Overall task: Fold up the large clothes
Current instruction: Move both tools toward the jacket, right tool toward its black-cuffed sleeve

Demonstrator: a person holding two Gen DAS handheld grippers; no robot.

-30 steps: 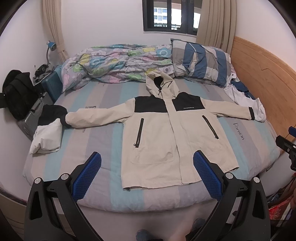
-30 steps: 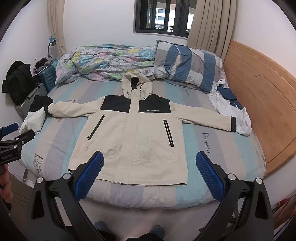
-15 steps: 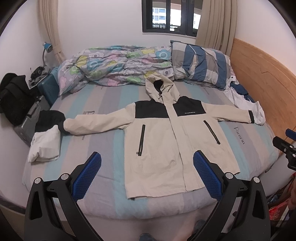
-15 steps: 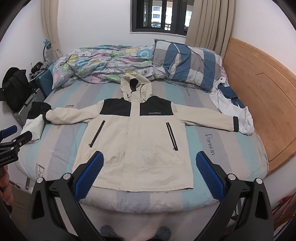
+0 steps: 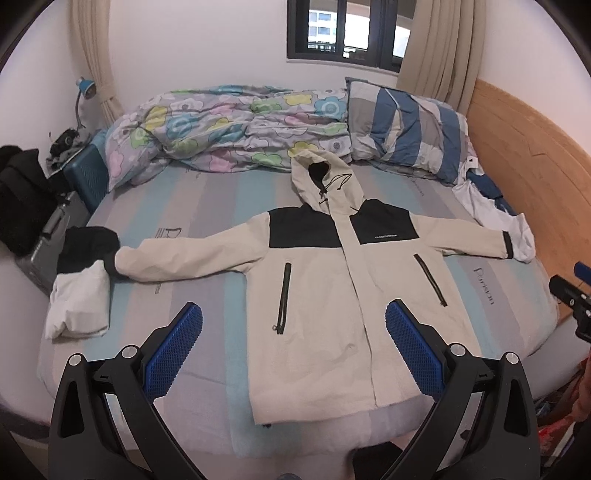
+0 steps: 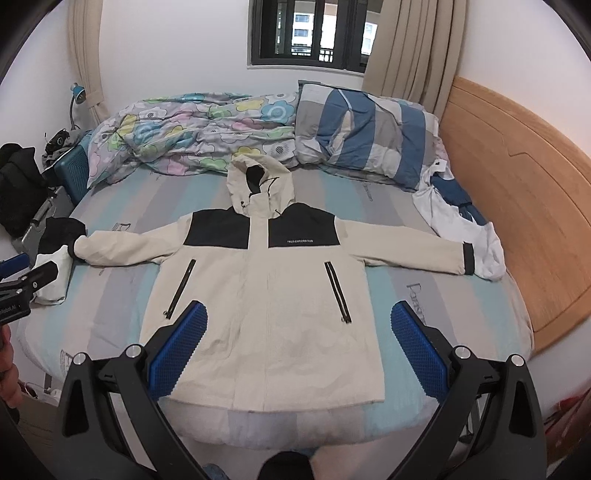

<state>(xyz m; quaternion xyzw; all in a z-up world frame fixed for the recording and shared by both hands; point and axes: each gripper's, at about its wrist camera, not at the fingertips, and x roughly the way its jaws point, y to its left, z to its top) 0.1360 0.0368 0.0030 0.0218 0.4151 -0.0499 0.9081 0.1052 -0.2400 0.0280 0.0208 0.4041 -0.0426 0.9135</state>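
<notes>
**Both grippers held wide over a jacket spread on the bed**

Nearest, the left gripper [image 5: 293,345] hangs above the foot of the bed with its blue ribbed pads [image 5: 173,354] spread far apart and nothing between them. The right gripper [image 6: 295,345] is likewise splayed and empty, its pads [image 6: 419,349] apart over the hem. Each gripper shows at the edge of the other's view.

Just beyond them lies the cream hooded jacket with black shoulder panels [image 5: 325,302], face up and zipped, flat on the mattress with its pale blue and grey striped sheet [image 5: 207,206]. Its hem reaches the near edge of the bed, both sleeves stretch straight out sideways, and the hood points toward the far wall.

At the left cuff, a folded white garment [image 5: 79,302] with a black garment [image 5: 86,245] on it sits touching the sleeve end. At the right cuff, a crumpled white and blue garment [image 6: 461,214] lies against the sleeve end, near the wooden headboard [image 6: 517,199].

Farther back, a floral quilt [image 5: 229,129] is heaped just behind the hood, with a blue, grey and white checked pillow [image 5: 406,125] beside it. A teal case [image 5: 86,177] and a black bag [image 5: 22,199] stand off the left side. A dark-framed window [image 6: 306,33] with beige curtains [image 6: 410,51] is on the far wall.
</notes>
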